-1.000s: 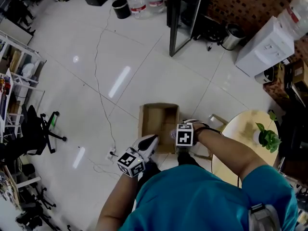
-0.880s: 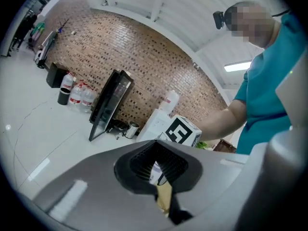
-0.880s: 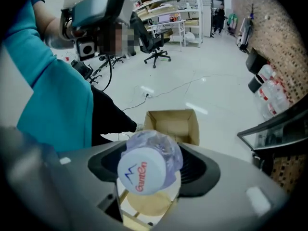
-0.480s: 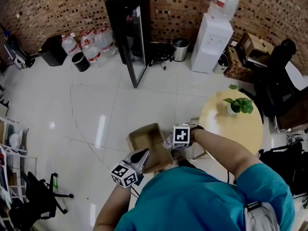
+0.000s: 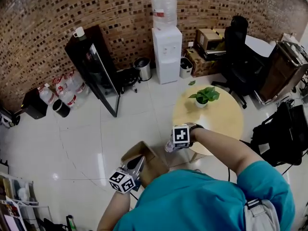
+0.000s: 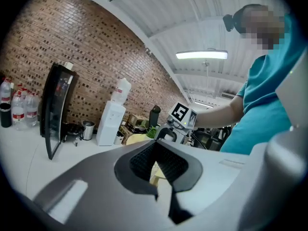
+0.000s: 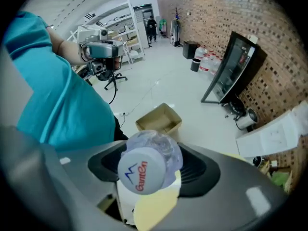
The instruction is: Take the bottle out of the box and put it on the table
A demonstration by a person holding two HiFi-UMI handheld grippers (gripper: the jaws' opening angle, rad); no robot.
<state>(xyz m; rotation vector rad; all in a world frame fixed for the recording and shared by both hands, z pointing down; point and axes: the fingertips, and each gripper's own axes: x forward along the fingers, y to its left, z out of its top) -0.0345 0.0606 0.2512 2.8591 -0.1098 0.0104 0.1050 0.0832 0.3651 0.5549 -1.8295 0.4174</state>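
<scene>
A clear plastic bottle point(image 7: 153, 153) with a white cap point(image 7: 139, 171) sits between the jaws of my right gripper point(image 7: 147, 170), which is shut on it and points steeply down. In the head view that gripper point(image 5: 172, 144) holds the bottle point(image 5: 168, 147) above the floor, between the open cardboard box point(image 5: 147, 159) and the near edge of the round wooden table point(image 5: 221, 119). The box point(image 7: 160, 120) lies on the floor below. My left gripper point(image 5: 138, 161) hovers over the box's near left side. Its jaws point(image 6: 155, 150) look shut with nothing in them.
A potted plant point(image 5: 204, 95) stands on the table. Along the brick wall are a water dispenser point(image 5: 166, 47), a black glass-door cabinet point(image 5: 94, 66), a bin point(image 5: 143, 69) and several large water bottles point(image 5: 62, 95). A black chair point(image 5: 238, 47) and a dark bag point(image 5: 284, 134) are at the right.
Both grippers have risen away from the box. The right one has lifted the bottle up out of it towards the table's edge. The head view has tilted up towards the wall.
</scene>
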